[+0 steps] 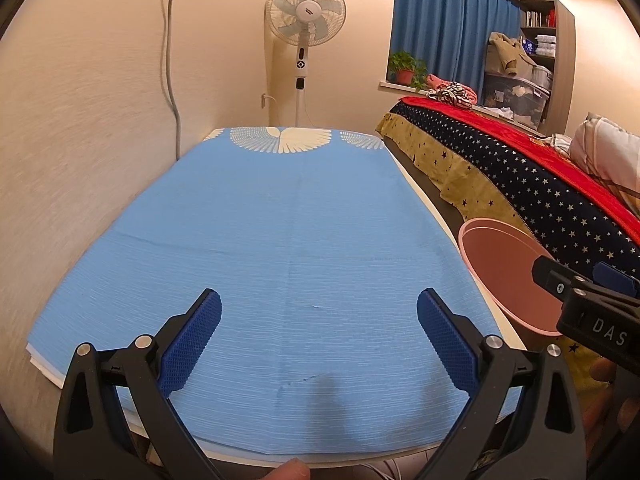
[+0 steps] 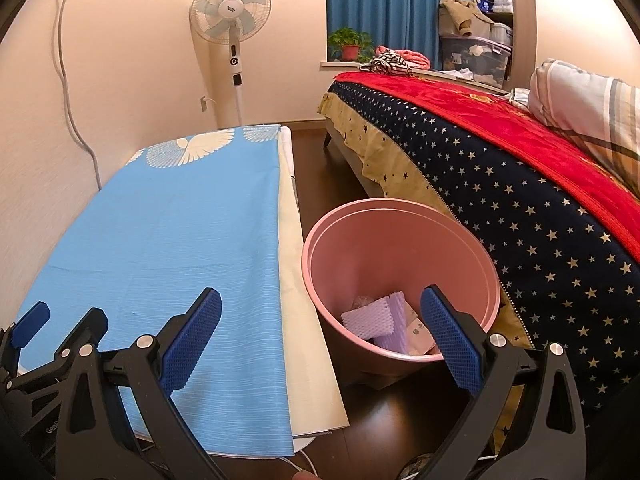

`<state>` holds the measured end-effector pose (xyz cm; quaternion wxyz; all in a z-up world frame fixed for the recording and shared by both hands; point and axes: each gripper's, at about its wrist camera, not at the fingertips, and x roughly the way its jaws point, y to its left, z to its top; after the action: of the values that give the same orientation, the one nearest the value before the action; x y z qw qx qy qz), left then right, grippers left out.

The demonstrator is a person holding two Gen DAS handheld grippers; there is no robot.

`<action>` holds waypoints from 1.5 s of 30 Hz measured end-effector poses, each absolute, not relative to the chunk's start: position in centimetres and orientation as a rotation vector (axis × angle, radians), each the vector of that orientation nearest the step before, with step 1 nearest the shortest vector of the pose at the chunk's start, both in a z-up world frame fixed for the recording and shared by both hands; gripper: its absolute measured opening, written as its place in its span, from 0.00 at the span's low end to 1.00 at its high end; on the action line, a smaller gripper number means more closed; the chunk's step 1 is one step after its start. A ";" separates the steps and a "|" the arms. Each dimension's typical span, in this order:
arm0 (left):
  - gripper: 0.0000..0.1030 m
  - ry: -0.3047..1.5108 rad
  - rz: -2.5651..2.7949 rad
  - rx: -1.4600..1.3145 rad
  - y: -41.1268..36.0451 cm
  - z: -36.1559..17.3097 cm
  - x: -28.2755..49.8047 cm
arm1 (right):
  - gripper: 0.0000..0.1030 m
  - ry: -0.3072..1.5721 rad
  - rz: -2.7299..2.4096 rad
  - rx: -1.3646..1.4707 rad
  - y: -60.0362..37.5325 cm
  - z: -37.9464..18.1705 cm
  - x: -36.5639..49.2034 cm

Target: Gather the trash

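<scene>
Right wrist view: pink bin [image 2: 400,248] partly hides purple foam [image 2: 370,318].

- Blue cloth [image 1: 288,240] lies flat over the table [image 2: 308,344].
- White pedestal fan [image 1: 306,12] stands against the far wall.
- Potted plant [image 2: 350,44] sits on the windowsill before blue curtains [image 1: 448,20].
- Star-patterned bedspread [image 2: 520,208] drapes the bed, red blanket [image 2: 480,108] on top.
</scene>
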<state>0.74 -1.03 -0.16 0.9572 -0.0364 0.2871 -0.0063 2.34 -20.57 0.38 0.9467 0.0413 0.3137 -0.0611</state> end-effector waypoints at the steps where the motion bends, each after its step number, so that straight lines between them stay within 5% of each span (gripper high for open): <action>1: 0.92 0.582 -0.014 -0.074 -1.0 -0.2 0.7 | 0.95 0.639 -0.125 0.084 -20.6 0.4 2.3; 45: 0.92 0.582 -0.018 -0.070 -1.2 -0.4 0.9 | 0.95 0.636 -0.124 0.074 -20.2 0.5 2.2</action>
<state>0.94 -1.17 -0.39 0.9574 -0.0343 0.2867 -0.0090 2.21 -20.18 0.48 0.9473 0.0361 0.3122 -0.0611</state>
